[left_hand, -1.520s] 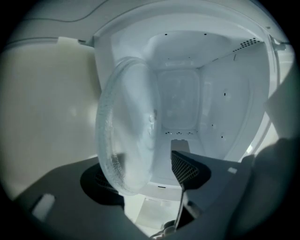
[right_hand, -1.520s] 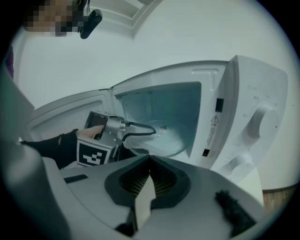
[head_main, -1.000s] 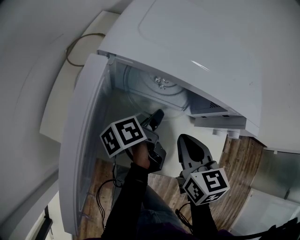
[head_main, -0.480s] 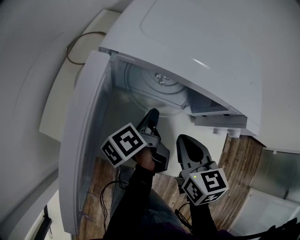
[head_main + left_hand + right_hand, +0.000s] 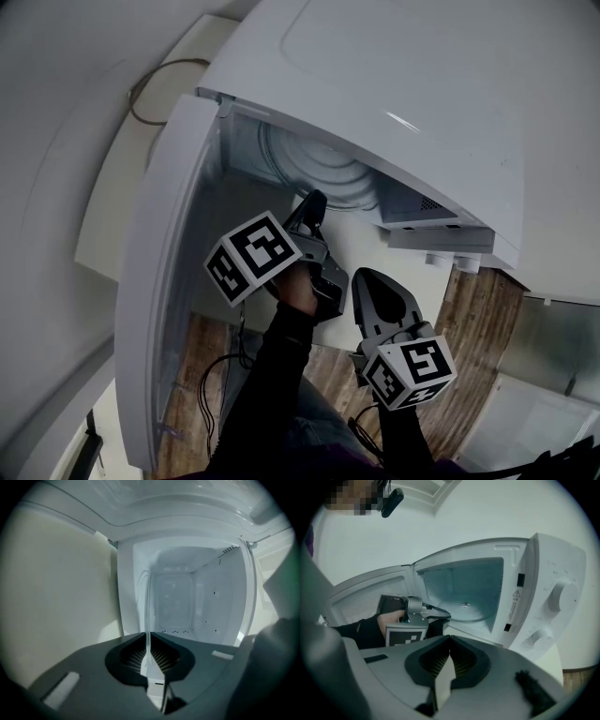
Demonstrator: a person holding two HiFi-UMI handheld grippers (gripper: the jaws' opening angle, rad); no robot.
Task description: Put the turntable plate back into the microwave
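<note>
Head view: the white microwave oven stands with its white door swung open to the left. No print on it can be read here. Inside the cavity is the clear round glass turntable plate. The left gripper reaches to the plate's near rim. The right gripper hangs below the opening, apart from the microwave. A second ago the left gripper sat lower, and a small hub showed at the plate's middle. Ridged rings now fill that spot.

Left gripper view: the plate shows edge-on as a thin clear line running into the cavity. The left gripper's jaws have just been closing and now pinch the plate's rim between their pads.

Right gripper view: the right gripper's jaws meet with nothing between them. Beyond them the plate lies in the cavity, with the left gripper at its near edge. The front frame carries a triangle warning label; its small print is too fine to read. Beside it are two round white knobs.
</note>
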